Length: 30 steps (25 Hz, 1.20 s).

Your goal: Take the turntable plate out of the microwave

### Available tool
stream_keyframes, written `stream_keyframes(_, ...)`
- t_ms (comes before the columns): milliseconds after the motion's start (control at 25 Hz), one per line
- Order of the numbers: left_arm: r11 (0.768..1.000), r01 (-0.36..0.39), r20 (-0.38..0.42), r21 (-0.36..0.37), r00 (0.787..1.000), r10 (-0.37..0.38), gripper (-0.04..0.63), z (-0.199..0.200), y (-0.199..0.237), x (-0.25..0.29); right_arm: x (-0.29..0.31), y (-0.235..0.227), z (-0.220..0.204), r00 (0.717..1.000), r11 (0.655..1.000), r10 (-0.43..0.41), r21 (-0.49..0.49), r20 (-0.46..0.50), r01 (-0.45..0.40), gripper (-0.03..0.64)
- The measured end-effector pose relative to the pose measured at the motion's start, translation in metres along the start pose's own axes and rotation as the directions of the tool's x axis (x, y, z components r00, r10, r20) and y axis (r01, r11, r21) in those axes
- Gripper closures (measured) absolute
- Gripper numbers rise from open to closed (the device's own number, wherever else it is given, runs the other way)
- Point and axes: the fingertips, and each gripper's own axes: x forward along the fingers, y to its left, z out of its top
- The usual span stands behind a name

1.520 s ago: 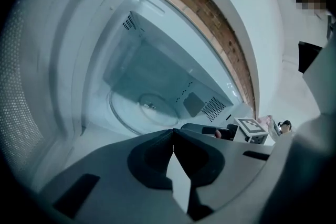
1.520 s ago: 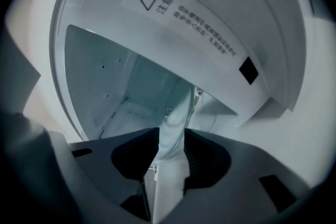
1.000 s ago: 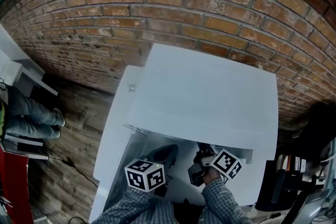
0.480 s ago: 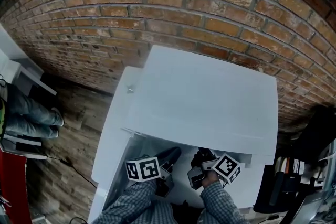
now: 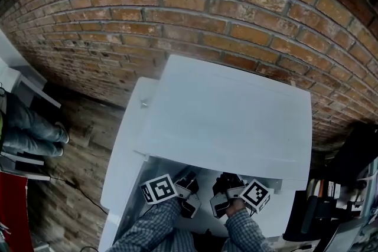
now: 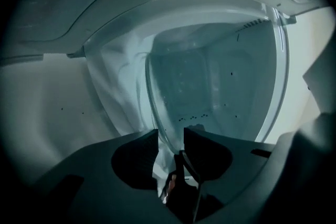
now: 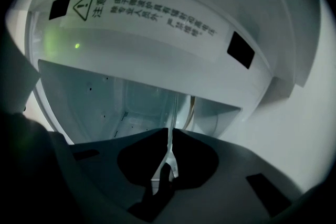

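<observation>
While the right gripper (image 7: 169, 134) closes, pinching the turntable plate (image 6: 220, 86) by its rim, the left gripper (image 6: 170, 136), clenched a second ago, has rolled in and is opening astride the rim, not gripping. Plate apparently still inside the microwave (image 5: 230, 109); one-sided hold only, lift-out not ready

Access: microwave (image 5: 230, 115) casing and brick wall (image 5: 177, 15) close 12 o'clock; turntable plate (image 6: 215, 86) fills the cavity mouth at 6 o'clock.

Clear turntable plate (image 6: 220, 81) stands edgewise at white microwave's (image 5: 230, 109) opening.
</observation>
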Motion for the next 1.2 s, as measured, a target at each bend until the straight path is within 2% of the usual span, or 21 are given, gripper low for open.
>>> stream_keyframes(120, 0.998, 0.009, 0.070, -0.068, 0.998, -0.004, 0.468, 0.012, 0.002, 0.004, -0.001, 0.003, -0.001, 1.000, 1.000, 0.009, 0.009, 0.001, -0.009, 0.581)
stream_keyframes(320, 0.993, 0.006, 0.123, -0.120, 0.992, 0.009, 0.468, 0.025, 0.008, 0.013, -0.001, 0.008, 0.000, 1.000, 1.000, 0.022, 0.012, -0.005, -0.022, 0.581)
stream_keyframes(400, 0.994, 0.000, 0.123, -0.114, 0.992, 0.014, 0.483, 0.027, 0.011, 0.016, -0.001, 0.008, 0.001, 1.000, 1.000, 0.025, 0.016, 0.000, -0.025, 0.581)
stream_keyframes(480, 0.991, -0.005, 0.135, -0.131, 0.991, 0.022, 0.530, 0.029, 0.013, 0.017, -0.001, 0.010, 0.000, 0.999, 0.999, 0.032, 0.018, 0.000, -0.032, 0.583)
stream_keyframes(680, 0.963, 0.054, 0.189, -0.265, 0.982, -0.003, 0.561, 0.035, 0.017, 0.018, 0.001, 0.007, -0.005, 1.000, 0.999, 0.025, 0.021, -0.012, -0.025, 0.581)
stream_keyframes(800, 0.962, 0.068, 0.177, -0.266, 0.984, -0.020, 0.561, 0.032, 0.014, 0.017, -0.003, 0.004, -0.009, 1.000, 1.000, 0.002, 0.011, -0.015, -0.002, 0.581)
stream_keyframes(880, 0.956, 0.126, 0.187, -0.264, 0.979, -0.078, 0.561, 0.034, 0.006, 0.020, -0.007, 0.003, -0.010, 1.000, 1.000, 0.005, 0.000, -0.021, -0.005, 0.580)
stream_keyframes(960, 0.949, 0.169, 0.195, -0.267, 0.974, -0.119, 0.561, 0.036, -0.001, 0.023, -0.009, 0.004, -0.010, 0.999, 1.000, 0.030, 0.010, -0.021, -0.030, 0.547)
stream_keyframes(1080, 0.946, 0.170, 0.192, -0.275, 0.974, -0.120, 0.561, 0.035, -0.001, 0.022, -0.010, 0.001, -0.010, 0.998, 0.997, 0.060, 0.046, -0.003, -0.060, 0.503)
stream_keyframes(1200, 0.946, 0.169, 0.190, -0.275, 0.974, -0.119, 0.561, 0.035, -0.002, 0.022, 0.000, 0.006, -0.002, 0.995, 0.993, 0.097, 0.061, 0.029, -0.099, 0.497)
